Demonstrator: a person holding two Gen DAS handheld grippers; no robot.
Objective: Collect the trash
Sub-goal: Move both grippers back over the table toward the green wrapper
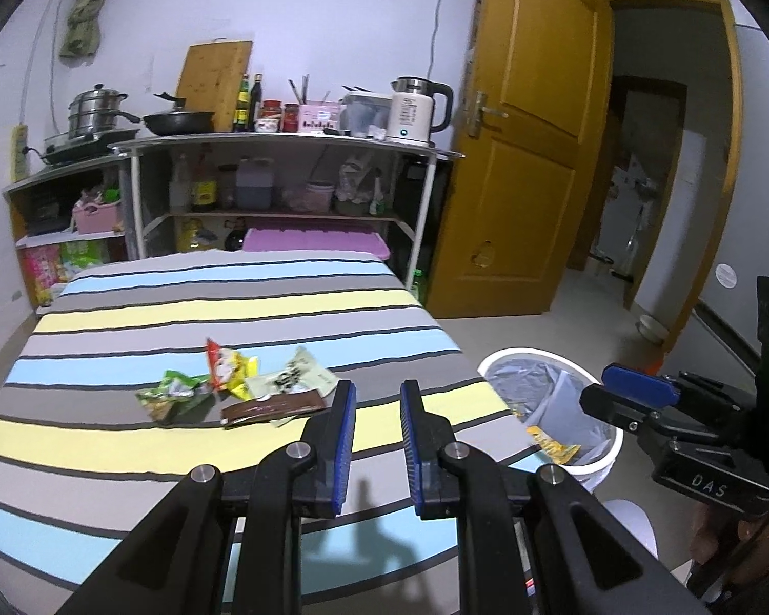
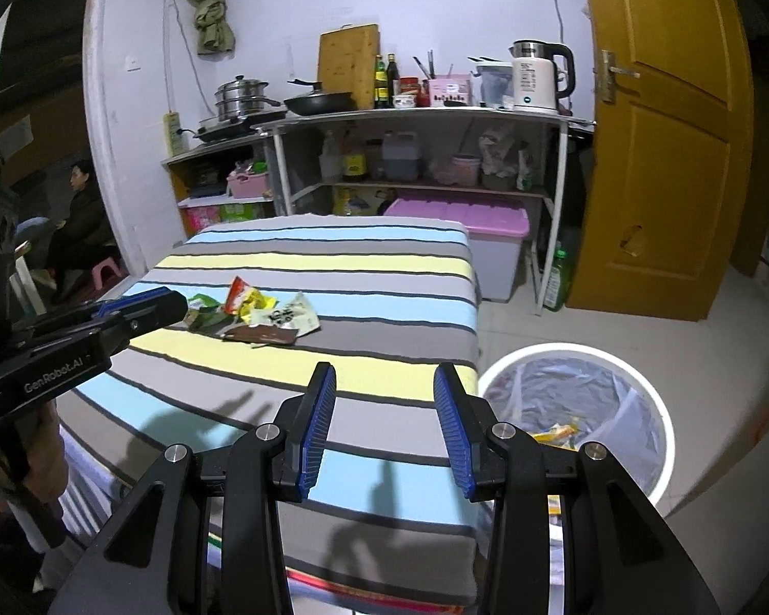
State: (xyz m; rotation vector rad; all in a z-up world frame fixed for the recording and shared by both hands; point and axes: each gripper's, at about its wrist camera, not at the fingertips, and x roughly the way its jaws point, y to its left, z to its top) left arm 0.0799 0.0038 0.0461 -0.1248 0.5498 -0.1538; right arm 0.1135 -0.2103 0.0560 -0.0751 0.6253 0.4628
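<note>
Several snack wrappers lie in a pile on the striped bed [image 1: 128, 461]: a green one [image 1: 171, 392], a red-yellow one [image 1: 228, 366], a pale one [image 1: 295, 379] and a brown one [image 1: 271, 407]. The pile also shows in the right wrist view [image 2: 261, 315]. My left gripper [image 1: 377, 394] is open and empty, just right of the pile. My right gripper [image 2: 384, 384] is open and empty over the bed's near right edge. A white trash bin [image 1: 551, 412] with a plastic liner stands on the floor right of the bed, with a yellow wrapper [image 2: 556, 433] inside.
A kitchen shelf [image 1: 282, 143] with pots, bottles and a kettle stands behind the bed. A pink-lidded storage box [image 2: 487, 236] sits under it. An open yellow door [image 1: 528, 154] is at the right. A person [image 2: 77, 215] sits at the far left.
</note>
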